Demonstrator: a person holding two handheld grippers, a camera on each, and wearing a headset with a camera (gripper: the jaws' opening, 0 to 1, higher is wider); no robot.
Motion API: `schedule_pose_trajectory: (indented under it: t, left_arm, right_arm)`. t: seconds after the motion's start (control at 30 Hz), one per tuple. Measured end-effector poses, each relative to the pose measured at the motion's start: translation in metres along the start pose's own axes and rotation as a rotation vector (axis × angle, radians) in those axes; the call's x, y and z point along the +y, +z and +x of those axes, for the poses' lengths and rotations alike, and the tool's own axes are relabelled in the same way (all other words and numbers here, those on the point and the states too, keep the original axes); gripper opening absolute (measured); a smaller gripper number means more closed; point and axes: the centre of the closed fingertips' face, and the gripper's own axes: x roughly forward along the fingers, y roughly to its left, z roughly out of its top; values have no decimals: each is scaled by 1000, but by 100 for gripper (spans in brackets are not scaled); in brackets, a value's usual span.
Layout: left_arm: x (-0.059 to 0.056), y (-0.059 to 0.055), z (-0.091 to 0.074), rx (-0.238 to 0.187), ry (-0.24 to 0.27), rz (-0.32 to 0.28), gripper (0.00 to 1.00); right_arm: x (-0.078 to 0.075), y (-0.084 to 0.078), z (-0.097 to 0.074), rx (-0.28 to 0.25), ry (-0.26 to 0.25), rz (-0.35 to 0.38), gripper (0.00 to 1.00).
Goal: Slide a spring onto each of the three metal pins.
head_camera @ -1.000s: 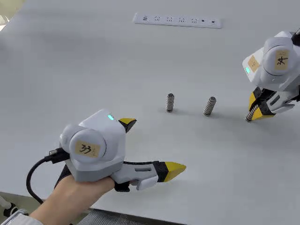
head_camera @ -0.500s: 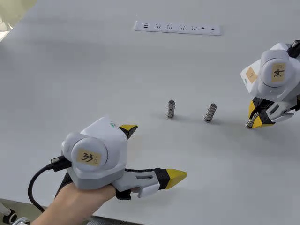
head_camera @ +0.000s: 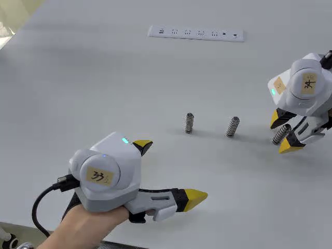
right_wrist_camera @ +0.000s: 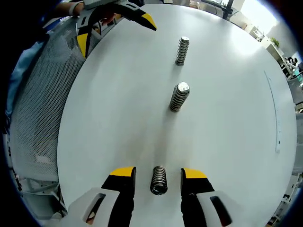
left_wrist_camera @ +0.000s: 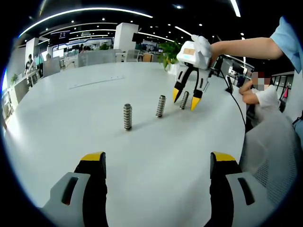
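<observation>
Three dark coil springs stand in a row on the white table, each on a pin: one (head_camera: pixel 189 123), a second (head_camera: pixel 232 126) and a third, leaning (head_camera: pixel 281 134). My right gripper (head_camera: pixel 282 133) is open, its yellow-tipped jaws on either side of the third spring (right_wrist_camera: pixel 159 179) without touching it. In the right gripper view the other two springs (right_wrist_camera: pixel 179 97) (right_wrist_camera: pixel 182 50) line up beyond. My left gripper (head_camera: pixel 168 170) hovers open and empty near the table's front, well short of the springs (left_wrist_camera: pixel 127 116) (left_wrist_camera: pixel 161 106) (left_wrist_camera: pixel 184 100). The right gripper (left_wrist_camera: pixel 186 98) shows there too.
A white power strip (head_camera: pixel 196 33) lies at the far side of the table. A mesh chair back (right_wrist_camera: pixel 38 118) sits beyond the table edge in the right gripper view. A person's arm (left_wrist_camera: pixel 246 47) holds the right gripper.
My right gripper's jaws, shut on the third spring before, have spread apart and let it go; the spring stays standing between them. The left gripper has hardly moved.
</observation>
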Motion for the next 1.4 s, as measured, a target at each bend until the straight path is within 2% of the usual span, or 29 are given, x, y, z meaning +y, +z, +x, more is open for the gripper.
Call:
schedule_pose_trajectory:
  t: [0.3,0.47,0.6,0.63,0.73,0.93,1.23,1.4]
  left_arm:
    - [0,1,-1,-2,2,4,90]
    - [0,1,-1,-3,3,7,90]
    - [0,2,-1,-4,0,12,90]
    - [-1,2,-1,-2,0,11,90]
    - [-1,4,-2,-8,2,9,91]
    - [-4,4,-2,1,-4,21,91]
    - [3,4,-8,9,13,28,91]
    - [8,11,-12,0,25,30,91]
  right_arm:
    - [-5,4,2,-63,-27,41,67]
    - [-6,6,3,-127,-49,93,84]
    - [-3,3,3,-169,-71,144,94]
    - [0,2,1,-173,-77,152,95]
    - [2,5,-1,-252,-106,219,99]
    - [10,1,-8,-312,-146,290,99]
    - [38,-5,-20,-378,-211,384,99]
    - [56,-7,-25,-437,-244,453,99]
